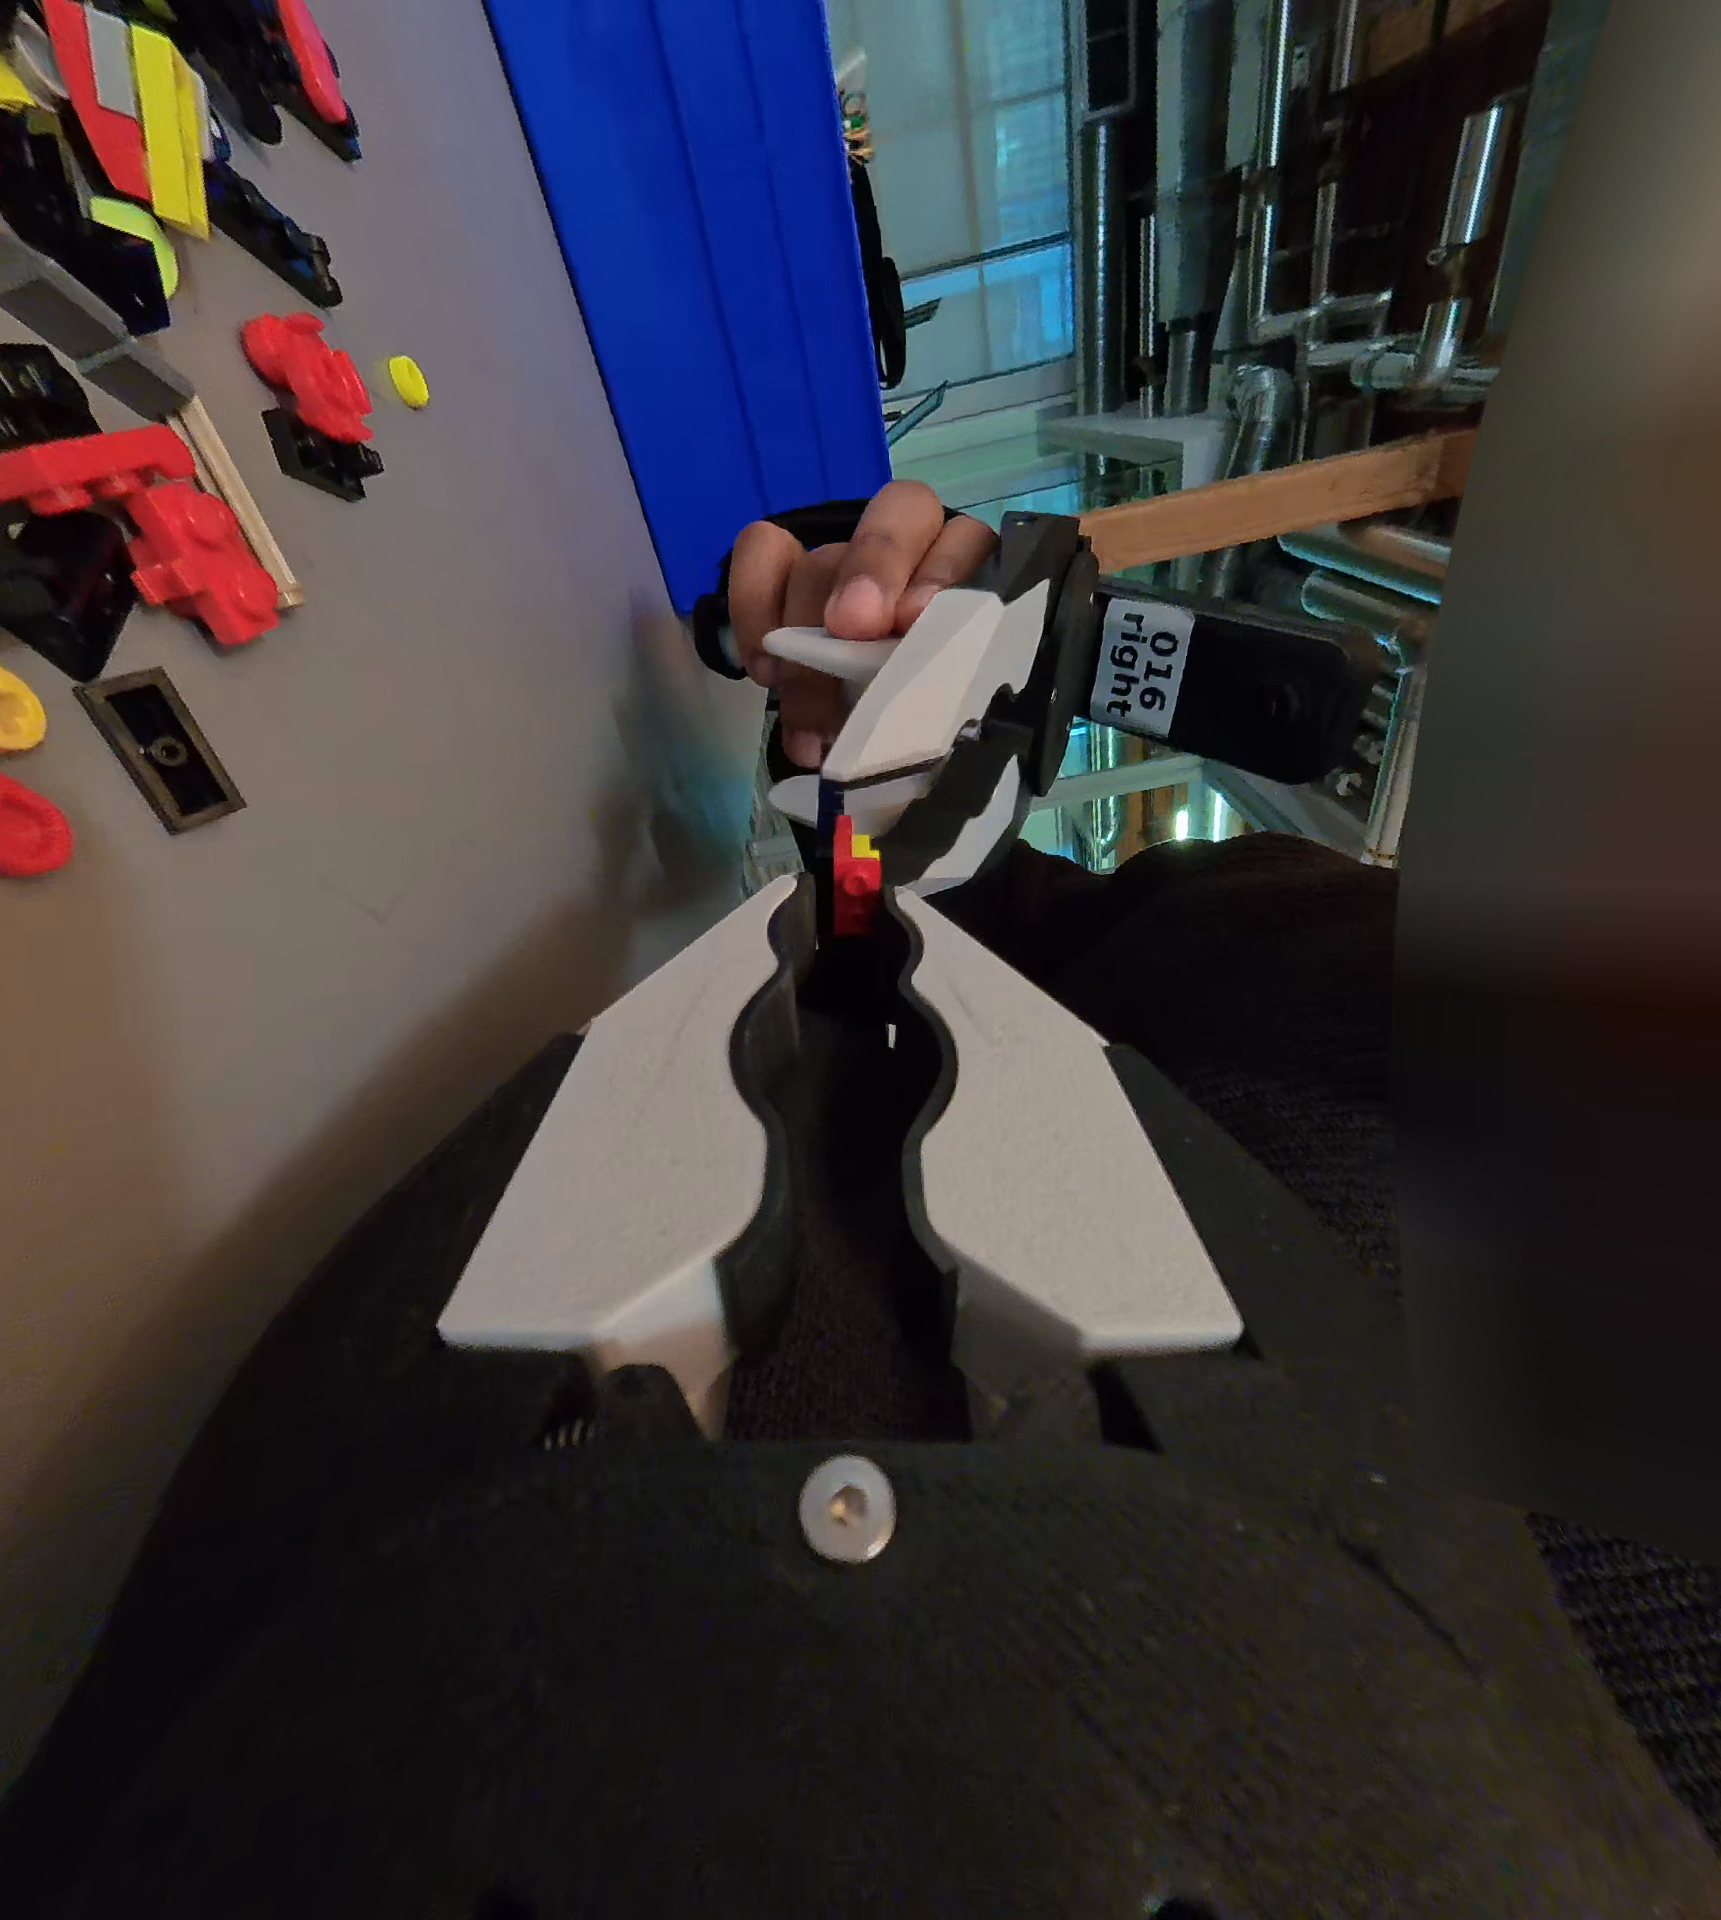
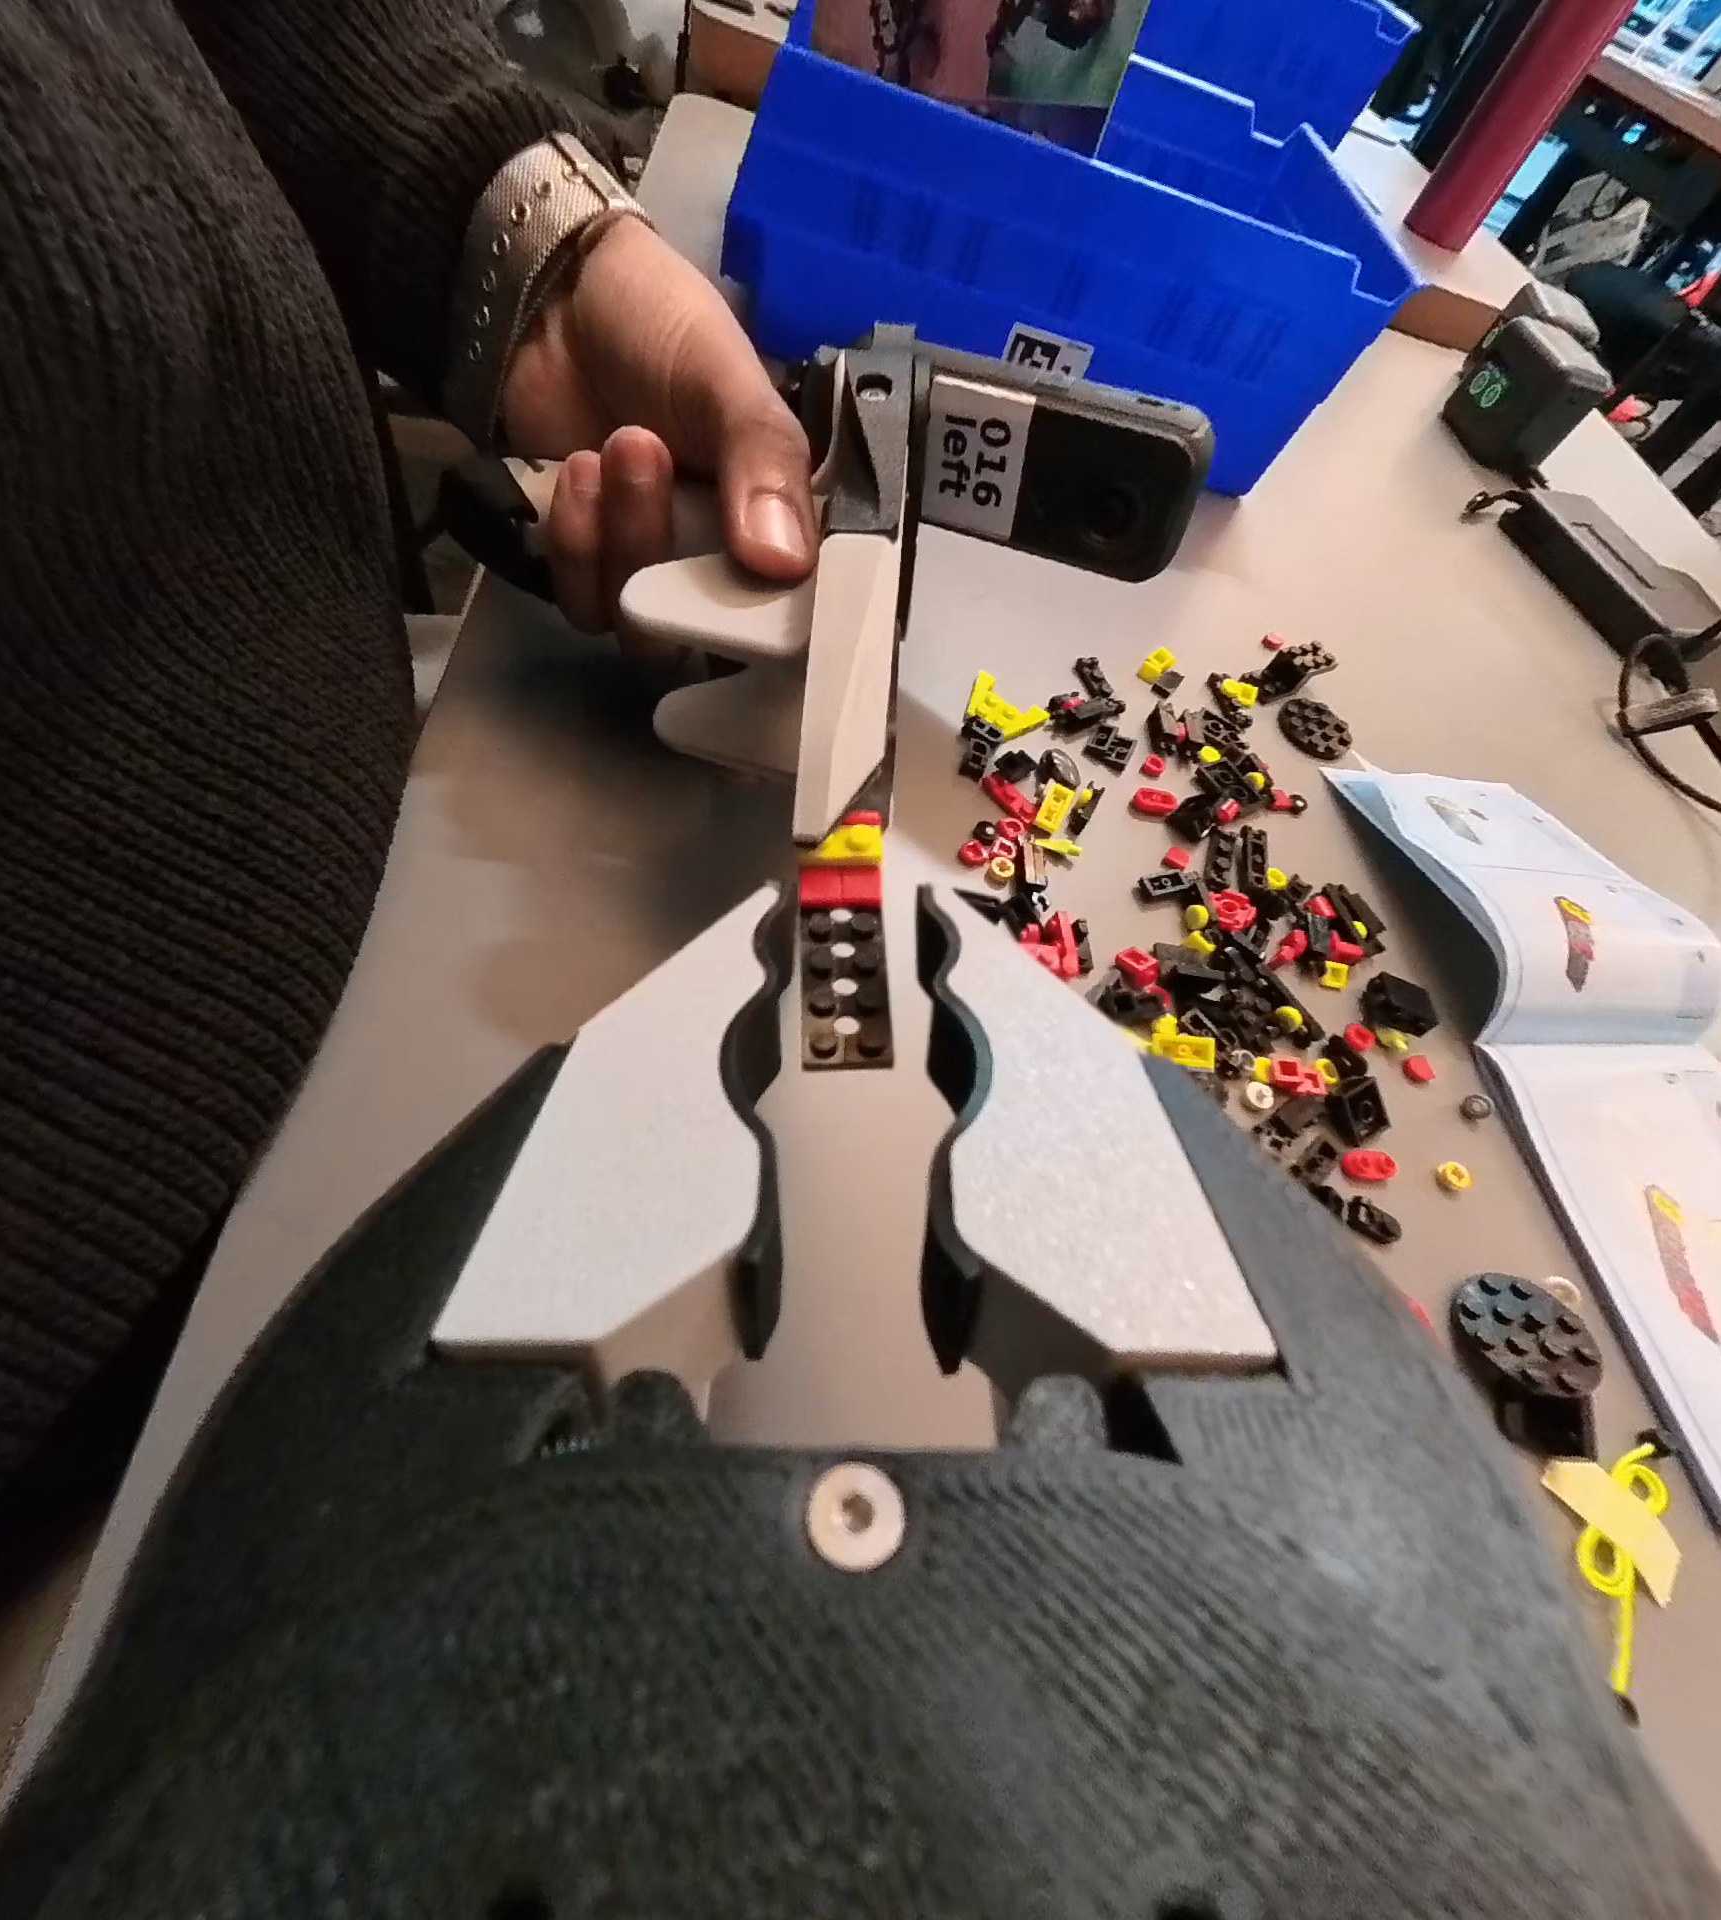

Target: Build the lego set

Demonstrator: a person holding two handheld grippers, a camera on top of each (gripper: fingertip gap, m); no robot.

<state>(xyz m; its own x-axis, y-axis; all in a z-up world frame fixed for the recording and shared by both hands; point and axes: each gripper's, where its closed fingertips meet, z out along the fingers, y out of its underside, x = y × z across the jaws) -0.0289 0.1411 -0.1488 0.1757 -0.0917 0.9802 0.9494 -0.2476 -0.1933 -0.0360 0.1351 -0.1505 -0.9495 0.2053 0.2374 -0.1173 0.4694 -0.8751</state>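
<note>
Joining bricks mid-air: a small black, red and yellow build (image 2: pixel 843 935) is clamped by the left gripper (image 1: pixel 851 914). The right gripper (image 2: pixel 851 904) is parted around it, not pinching. Next, careful alignment is probably needed. Only the right wrist view shows the booklet (image 2: pixel 1604 997) beside the loose pile (image 2: pixel 1220 914).

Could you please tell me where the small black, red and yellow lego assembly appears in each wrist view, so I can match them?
Left wrist view: the lego assembly sits centre frame, pinched at the left gripper tips.
Right wrist view: it runs between the right gripper fingertips, centre, slightly above the middle.
Shared landmark: the blue bin.
</note>
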